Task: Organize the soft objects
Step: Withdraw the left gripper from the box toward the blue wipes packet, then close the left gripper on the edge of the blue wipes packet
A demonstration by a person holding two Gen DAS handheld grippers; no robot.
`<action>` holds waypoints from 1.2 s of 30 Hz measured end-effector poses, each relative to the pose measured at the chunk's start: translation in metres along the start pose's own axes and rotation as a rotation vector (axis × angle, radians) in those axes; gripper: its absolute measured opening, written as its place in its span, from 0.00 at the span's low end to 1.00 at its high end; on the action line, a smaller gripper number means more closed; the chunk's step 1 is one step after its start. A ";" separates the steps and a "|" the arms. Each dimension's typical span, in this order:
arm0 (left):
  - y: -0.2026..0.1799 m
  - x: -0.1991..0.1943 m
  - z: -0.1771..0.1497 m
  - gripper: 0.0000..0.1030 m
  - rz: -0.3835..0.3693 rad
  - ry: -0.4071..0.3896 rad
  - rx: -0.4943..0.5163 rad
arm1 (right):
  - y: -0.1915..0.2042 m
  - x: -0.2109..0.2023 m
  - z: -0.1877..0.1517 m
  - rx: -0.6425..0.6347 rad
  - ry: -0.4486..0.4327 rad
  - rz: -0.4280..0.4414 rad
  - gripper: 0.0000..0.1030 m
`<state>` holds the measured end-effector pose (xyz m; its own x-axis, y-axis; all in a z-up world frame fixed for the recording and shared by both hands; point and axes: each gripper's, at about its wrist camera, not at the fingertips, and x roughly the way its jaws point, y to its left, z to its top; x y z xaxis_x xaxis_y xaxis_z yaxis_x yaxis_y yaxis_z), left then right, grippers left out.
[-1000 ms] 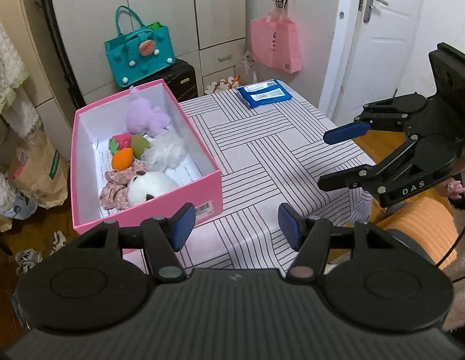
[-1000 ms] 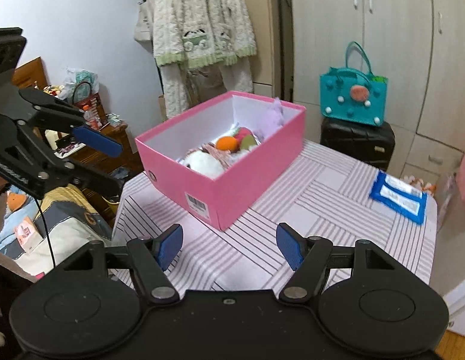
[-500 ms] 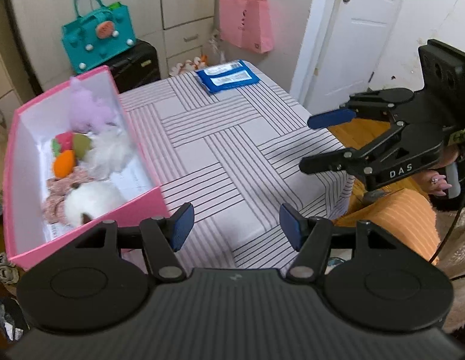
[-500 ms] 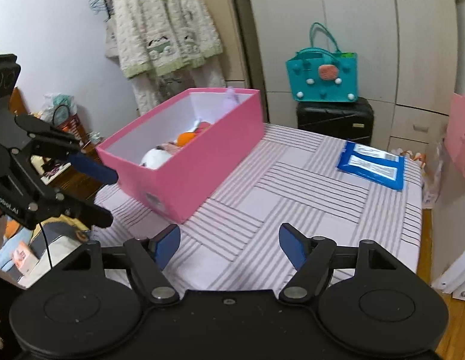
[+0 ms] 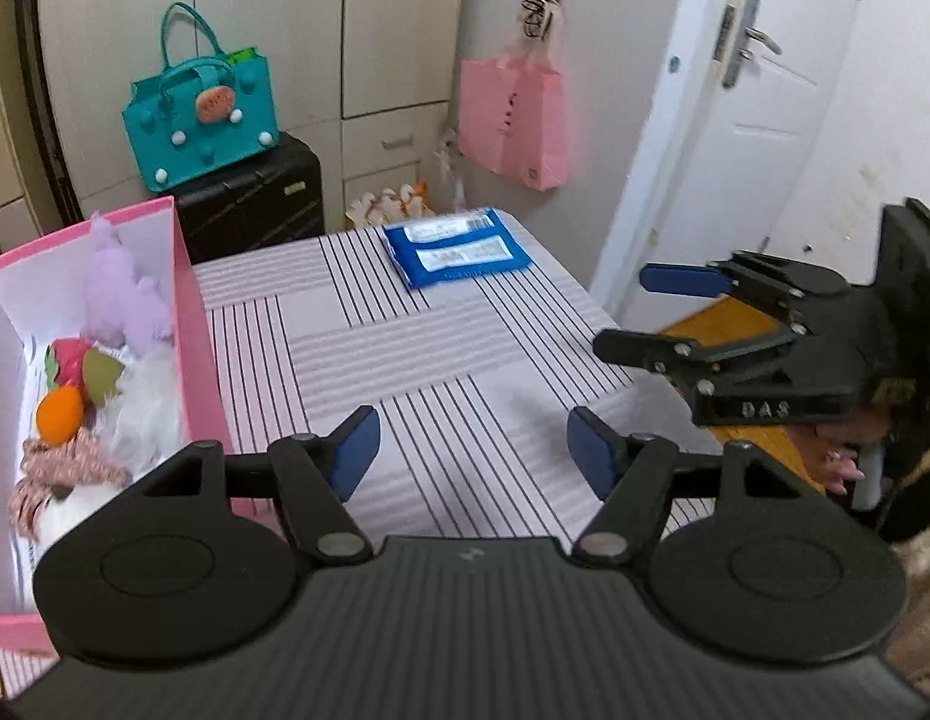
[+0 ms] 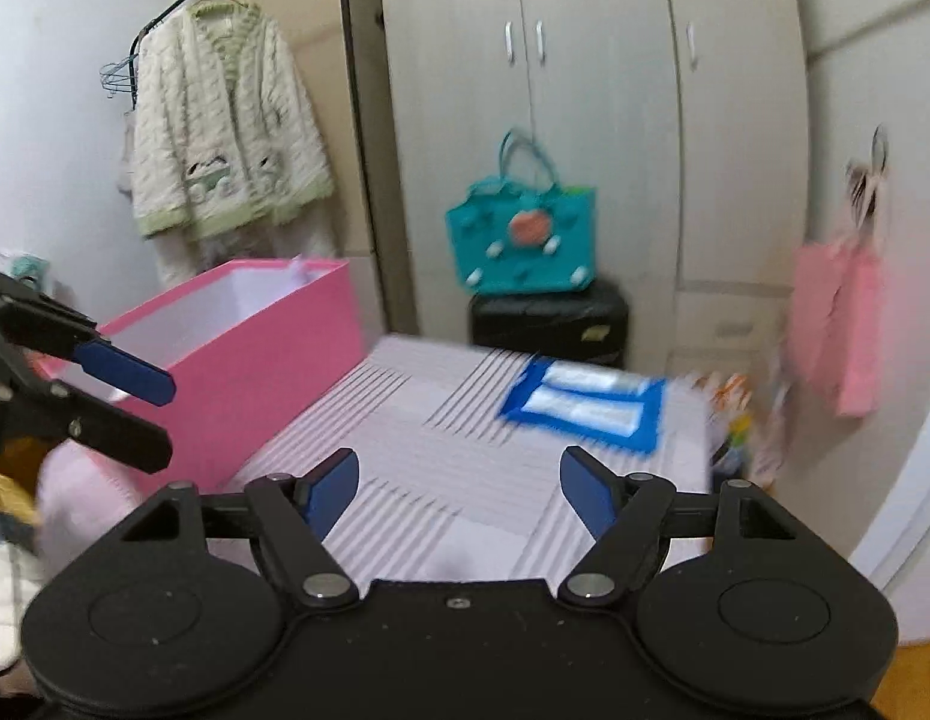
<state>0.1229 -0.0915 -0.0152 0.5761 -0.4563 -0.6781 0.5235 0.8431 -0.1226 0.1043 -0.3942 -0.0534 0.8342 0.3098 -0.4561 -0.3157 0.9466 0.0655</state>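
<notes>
Seeing left gripper (image 5: 472, 450) widening, right gripper (image 6: 459, 495) parted, both empty; I'd pinch plush toys (image 5: 126, 300) mid-body: light, squashy.

bare striped table (image 5: 441, 354) between pink box (image 5: 195, 324) and blue packet (image 5: 459, 252)

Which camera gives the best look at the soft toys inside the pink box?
The left wrist view: it looks down into the pink box, showing the soft toys. The right wrist view shows mostly the box's outer wall, blurred.
</notes>
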 end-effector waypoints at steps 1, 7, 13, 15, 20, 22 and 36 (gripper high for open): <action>0.000 0.007 0.004 0.66 -0.003 -0.006 -0.008 | -0.003 0.003 0.000 -0.014 -0.008 -0.005 0.77; -0.002 0.036 0.020 0.66 -0.010 -0.084 -0.055 | -0.026 0.022 0.000 -0.004 -0.061 -0.038 0.77; -0.010 0.060 0.032 0.66 -0.019 -0.157 -0.084 | -0.052 0.039 0.004 -0.023 -0.088 -0.024 0.77; -0.009 0.073 0.036 0.66 -0.039 -0.158 -0.118 | -0.062 0.048 0.006 -0.006 -0.072 -0.034 0.77; -0.007 0.104 0.047 0.65 -0.041 -0.143 -0.152 | -0.083 0.072 0.005 0.001 -0.025 -0.070 0.77; -0.004 0.117 0.052 0.63 -0.046 -0.132 -0.164 | -0.089 0.080 0.004 0.004 -0.019 -0.099 0.77; 0.039 0.200 0.072 0.53 0.121 -0.074 -0.309 | -0.138 0.146 0.008 0.212 0.072 -0.019 0.62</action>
<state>0.3041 -0.1710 -0.1033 0.6725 -0.3571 -0.6482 0.2401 0.9338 -0.2654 0.2730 -0.4787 -0.1219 0.8024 0.2919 -0.5205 -0.1917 0.9521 0.2383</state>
